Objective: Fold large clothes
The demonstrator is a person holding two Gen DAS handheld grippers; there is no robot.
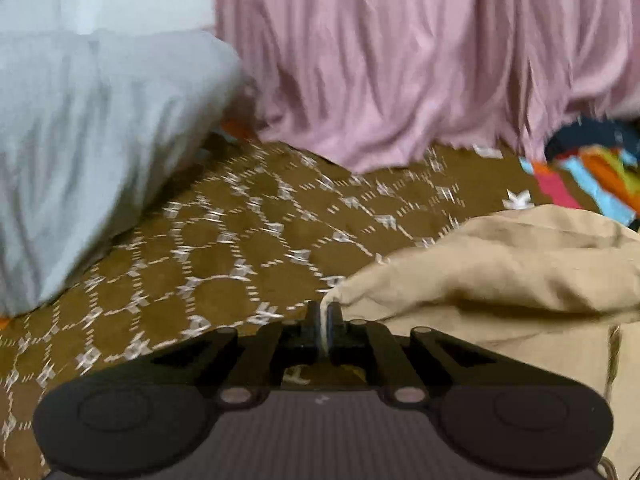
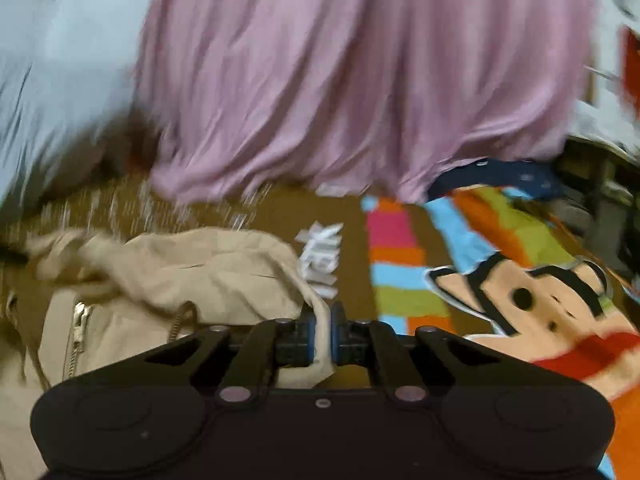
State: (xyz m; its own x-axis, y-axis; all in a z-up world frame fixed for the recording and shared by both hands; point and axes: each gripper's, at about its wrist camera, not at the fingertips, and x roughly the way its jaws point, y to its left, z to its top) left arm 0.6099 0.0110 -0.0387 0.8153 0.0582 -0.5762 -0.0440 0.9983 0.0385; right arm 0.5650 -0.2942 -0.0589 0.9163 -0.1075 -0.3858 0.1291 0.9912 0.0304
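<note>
Pinched between the closed fingers of the black left tongs (image 1: 324, 312) is a plain beige jacket (image 1: 500, 276); the black right tongs (image 2: 323, 316), with blue pads, clamp it too. Beneath both lies a brown bedspread (image 1: 248, 240) with white dashed hexagons. Ahead hangs plain pink cloth (image 1: 400, 60); left of it a pale grey pillow (image 1: 92, 140). Right of the right tongs, a striped blanket (image 2: 404, 264) in pink, orange, blue and green shows a cartoon monkey.

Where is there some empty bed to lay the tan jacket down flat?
The biggest bare patch is the brown patterned bedspread, bordered by the grey pillow, the pink fabric and the tan jacket. It is crowded toward the colourful cartoon blanket. Both the left gripper and the right gripper have jaws shut on the jacket.
</note>
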